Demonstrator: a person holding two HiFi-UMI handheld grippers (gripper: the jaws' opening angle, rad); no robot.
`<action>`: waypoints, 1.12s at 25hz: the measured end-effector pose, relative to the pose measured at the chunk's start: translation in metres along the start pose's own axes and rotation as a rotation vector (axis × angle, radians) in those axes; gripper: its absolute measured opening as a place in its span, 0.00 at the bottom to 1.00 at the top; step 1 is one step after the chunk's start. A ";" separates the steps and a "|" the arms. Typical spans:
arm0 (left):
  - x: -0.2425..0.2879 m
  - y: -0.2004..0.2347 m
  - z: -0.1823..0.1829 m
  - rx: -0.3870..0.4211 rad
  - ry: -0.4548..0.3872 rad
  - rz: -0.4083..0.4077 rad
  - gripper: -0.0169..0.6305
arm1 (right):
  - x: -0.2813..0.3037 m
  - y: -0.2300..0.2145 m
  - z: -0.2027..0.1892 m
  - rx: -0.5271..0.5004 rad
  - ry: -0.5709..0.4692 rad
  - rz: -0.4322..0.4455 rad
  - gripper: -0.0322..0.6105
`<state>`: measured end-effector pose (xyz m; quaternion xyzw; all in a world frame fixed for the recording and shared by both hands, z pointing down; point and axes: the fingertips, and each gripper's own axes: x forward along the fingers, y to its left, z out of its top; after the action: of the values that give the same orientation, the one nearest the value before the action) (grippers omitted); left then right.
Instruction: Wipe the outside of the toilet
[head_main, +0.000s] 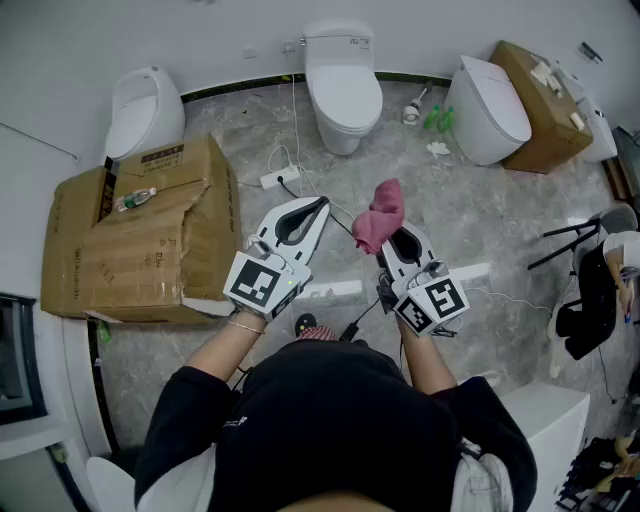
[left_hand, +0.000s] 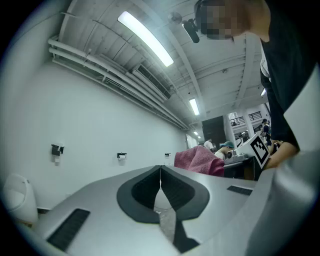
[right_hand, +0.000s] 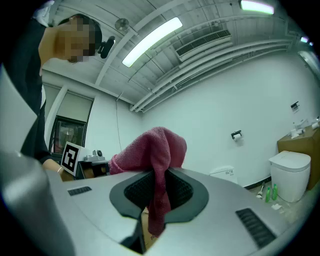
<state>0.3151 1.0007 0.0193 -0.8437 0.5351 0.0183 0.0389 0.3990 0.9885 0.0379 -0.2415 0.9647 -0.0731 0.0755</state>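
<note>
Pinching a soft, light crimson terry cloth (right_hand: 156, 145) near its middle, the right tongs (head_main: 392, 240) stay-free ends flop limply over them. The left tongs (left_hand: 160, 175) are closed on nothing. Both point forward and tilt upward. The white ceramic toilet (head_main: 343, 90), probably slick and rigid, stands well ahead.

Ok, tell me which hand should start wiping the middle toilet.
Right. The right tongs are shut on the pink cloth, with the toilet ahead. The left tongs are shut with nothing between them, so they have nothing to wipe with.
</note>
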 end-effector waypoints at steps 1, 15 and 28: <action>0.000 0.000 0.000 0.000 -0.002 -0.003 0.04 | 0.000 0.000 0.000 -0.001 0.001 -0.002 0.15; -0.019 0.031 -0.010 -0.007 0.015 -0.062 0.04 | 0.019 0.003 -0.002 0.029 -0.041 -0.109 0.15; -0.015 0.052 -0.013 -0.036 -0.006 -0.121 0.04 | 0.022 0.001 0.012 0.004 -0.053 -0.221 0.14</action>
<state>0.2616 0.9917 0.0308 -0.8751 0.4824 0.0282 0.0263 0.3813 0.9774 0.0232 -0.3482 0.9296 -0.0766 0.0931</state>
